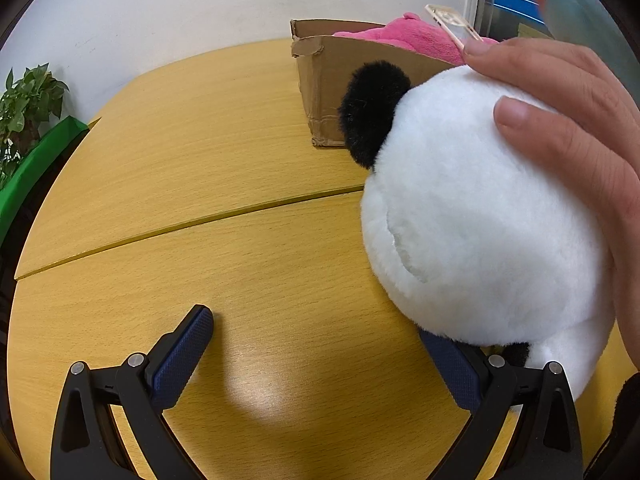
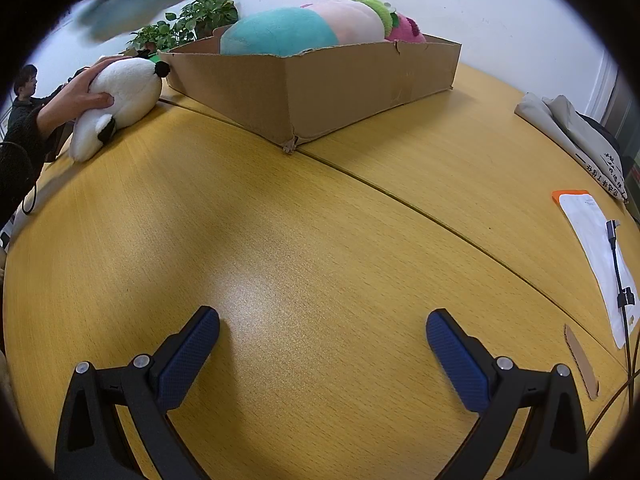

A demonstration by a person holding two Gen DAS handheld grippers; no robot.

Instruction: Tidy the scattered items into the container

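The only writing in view is a column of dark characters printed down the pale cloth bag (image 2: 576, 140) lying at the far right edge of the counter (image 2: 320, 240) in the right wrist view, and they are too small and distorted to read. The white sheet (image 2: 592, 248) beside an orange edge carries a faint line of print near its top, also illegible. The cardboard box (image 2: 320, 88) and the plush toys show no label that can be read.
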